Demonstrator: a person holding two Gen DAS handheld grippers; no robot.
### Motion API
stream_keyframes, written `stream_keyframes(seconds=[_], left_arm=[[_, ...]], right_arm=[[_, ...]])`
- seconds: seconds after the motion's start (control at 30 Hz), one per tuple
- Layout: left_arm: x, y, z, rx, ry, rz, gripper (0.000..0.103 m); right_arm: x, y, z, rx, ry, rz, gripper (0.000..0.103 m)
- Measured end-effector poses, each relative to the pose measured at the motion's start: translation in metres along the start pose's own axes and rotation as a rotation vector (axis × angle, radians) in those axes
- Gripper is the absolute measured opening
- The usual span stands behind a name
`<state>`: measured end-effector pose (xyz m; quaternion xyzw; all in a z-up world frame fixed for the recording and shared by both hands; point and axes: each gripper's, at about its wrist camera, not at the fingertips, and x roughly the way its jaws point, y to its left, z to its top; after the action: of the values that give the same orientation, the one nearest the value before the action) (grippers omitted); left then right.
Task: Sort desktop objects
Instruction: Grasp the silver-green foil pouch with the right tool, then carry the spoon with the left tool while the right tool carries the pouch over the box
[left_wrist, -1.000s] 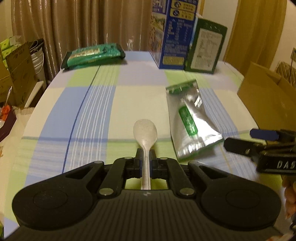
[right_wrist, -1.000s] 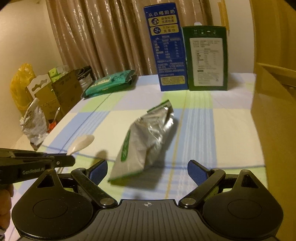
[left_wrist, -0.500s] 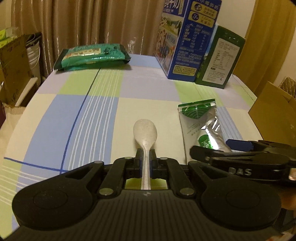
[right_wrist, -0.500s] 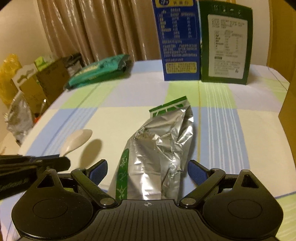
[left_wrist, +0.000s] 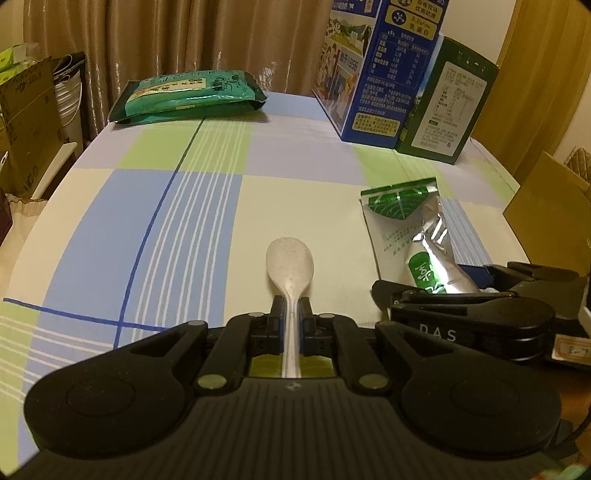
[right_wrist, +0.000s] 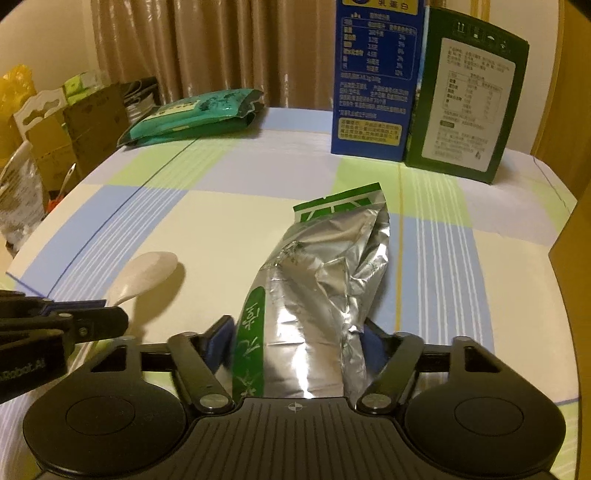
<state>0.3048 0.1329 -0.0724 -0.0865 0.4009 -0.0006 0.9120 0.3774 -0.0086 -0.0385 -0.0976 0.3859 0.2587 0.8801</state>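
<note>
A pale speckled spoon (left_wrist: 290, 266) points away from me, and my left gripper (left_wrist: 290, 306) is shut on its handle just above the checked tablecloth (left_wrist: 184, 221). To its right a crumpled silver and green foil pouch (right_wrist: 325, 266) lies on the cloth. My right gripper (right_wrist: 299, 332) straddles the near end of the pouch with its jaws closing, and the blue pads (right_wrist: 221, 332) meet both edges. The left wrist view shows the pouch (left_wrist: 399, 221) running in between the fingers of the right gripper (left_wrist: 421, 278). The spoon (right_wrist: 147, 273) and left gripper (right_wrist: 110, 314) sit at the left of the right wrist view.
A tall blue carton (right_wrist: 373, 74) and a green carton (right_wrist: 465, 103) stand at the back of the table. Two stacked teal packets (right_wrist: 195, 114) lie at the back left. A brown cardboard box (left_wrist: 546, 206) borders the right edge. Boxes and bags (right_wrist: 85, 122) stand beyond the left edge.
Both grippers moved forward over the table. The right gripper came down around the pouch's near end and its jaws narrowed onto it. The left gripper kept hold of the spoon.
</note>
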Motion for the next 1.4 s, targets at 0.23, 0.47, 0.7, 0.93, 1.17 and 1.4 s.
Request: stream_keyframes(seconds=[0.23,0.47,0.7,0.93,1.17,1.4], left_arm=[[0.001,-0.011,-0.005,0.035,0.012,-0.01,0.004],[-0.012,-0.033,-0.024,0.065,0.024,-0.039,0.004],[-0.052,-0.072,-0.071,0.104,0.037,-0.085,0.004],[-0.101,-0.11,-0.134,0.132,0.039,-0.1,0.004],[-0.127,-0.13,-0.17,0.143,0.052,-0.115,0.004],[-0.136,-0.14,-0.172,0.148,0.042,-0.13,0.004]], right_arm=[[-0.017,-0.006,-0.01,-0.005,0.018,0.002,0.052],[-0.07,-0.026,-0.048,-0.005,0.057,0.011,0.051],[-0.149,-0.042,-0.109,0.024,0.082,0.036,0.051],[-0.212,-0.051,-0.163,0.043,0.089,0.034,0.051],[-0.238,-0.06,-0.194,0.055,0.108,0.017,0.051],[-0.258,-0.054,-0.195,0.025,0.057,0.013,0.051]])
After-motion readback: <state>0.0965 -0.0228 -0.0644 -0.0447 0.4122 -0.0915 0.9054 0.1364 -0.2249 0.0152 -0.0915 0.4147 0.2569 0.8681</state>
